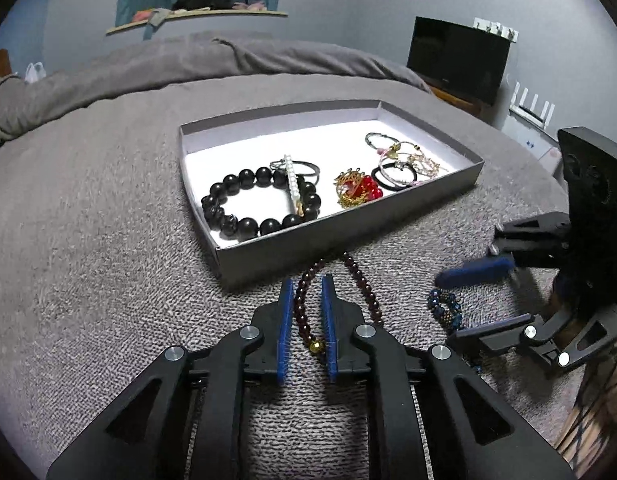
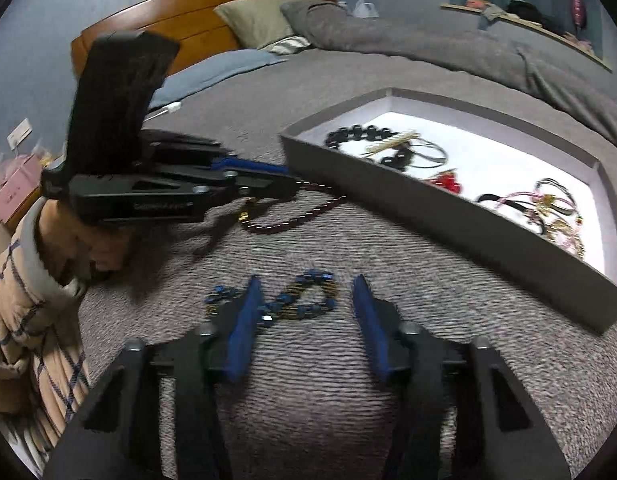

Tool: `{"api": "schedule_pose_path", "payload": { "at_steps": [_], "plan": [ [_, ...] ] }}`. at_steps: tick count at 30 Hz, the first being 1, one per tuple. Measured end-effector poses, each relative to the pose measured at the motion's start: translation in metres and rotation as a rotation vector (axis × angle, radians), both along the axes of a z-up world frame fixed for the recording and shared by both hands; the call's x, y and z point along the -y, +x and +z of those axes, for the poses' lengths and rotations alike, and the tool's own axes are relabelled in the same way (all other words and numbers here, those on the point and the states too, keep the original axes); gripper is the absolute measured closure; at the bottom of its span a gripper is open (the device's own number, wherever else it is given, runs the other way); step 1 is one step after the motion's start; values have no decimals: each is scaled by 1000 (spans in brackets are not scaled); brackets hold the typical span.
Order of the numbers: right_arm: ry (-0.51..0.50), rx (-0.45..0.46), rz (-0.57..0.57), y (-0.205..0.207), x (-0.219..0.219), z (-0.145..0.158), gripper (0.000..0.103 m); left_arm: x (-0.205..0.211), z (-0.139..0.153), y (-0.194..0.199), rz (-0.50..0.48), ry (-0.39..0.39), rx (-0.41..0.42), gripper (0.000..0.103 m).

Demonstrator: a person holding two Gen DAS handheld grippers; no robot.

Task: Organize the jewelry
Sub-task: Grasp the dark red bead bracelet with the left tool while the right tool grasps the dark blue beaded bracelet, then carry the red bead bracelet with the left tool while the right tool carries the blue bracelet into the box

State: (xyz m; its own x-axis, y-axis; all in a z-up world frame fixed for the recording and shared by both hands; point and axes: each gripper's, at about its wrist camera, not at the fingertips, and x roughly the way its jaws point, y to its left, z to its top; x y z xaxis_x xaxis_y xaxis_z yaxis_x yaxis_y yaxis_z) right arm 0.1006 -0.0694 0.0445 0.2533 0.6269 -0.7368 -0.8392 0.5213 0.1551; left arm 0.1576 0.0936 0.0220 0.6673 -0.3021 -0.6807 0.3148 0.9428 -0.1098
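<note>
While most pieces already lie in the grey box (image 1: 388,216), two remain on the bed cover (image 1: 108,260), and each is now being approached.

Item one: dark red bead necklace (image 1: 366,292), loose on the cover just short of the box's near wall. One strand runs between the blue pads of the left tongs (image 1: 307,292); the pads stand narrowly parted either side of it, not yet pinching, with a gold bead near their base.

Item two: blue and gold beaded bracelet (image 2: 304,300), twisted on the cover. The right tongs (image 2: 306,292) are spread wide, the bracelet lying between and just ahead of the tips, partly under the left pad.

Contents ahead of both tongs, inside the box: black bead bracelet (image 1: 260,204), pearl clip (image 1: 292,182), red and gold ornament (image 1: 356,188), hair ties and chains (image 1: 400,160).

Step judged: pick-up stage for both remaining items. Next move probably calls for each pair to press low into the soft cover and clench on the beads, then lift clear of the box wall; the long necklace may trail and snag on the rim.
</note>
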Motion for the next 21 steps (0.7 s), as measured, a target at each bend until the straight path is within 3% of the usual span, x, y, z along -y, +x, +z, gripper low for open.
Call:
{"api": "schedule_pose_path", "payload": {
  "at_steps": [6,12,21],
  "plan": [
    [19,13,17,-4,0,4,96,-2,-2,2,4,-5,-7,88],
    [76,14,-41,8,13,11,96,-1,4,-2,-17,-17,21,88],
    [139,52,-91,14,30,26,96,8,32,-15,-24,-9,168,95]
  ]
}}
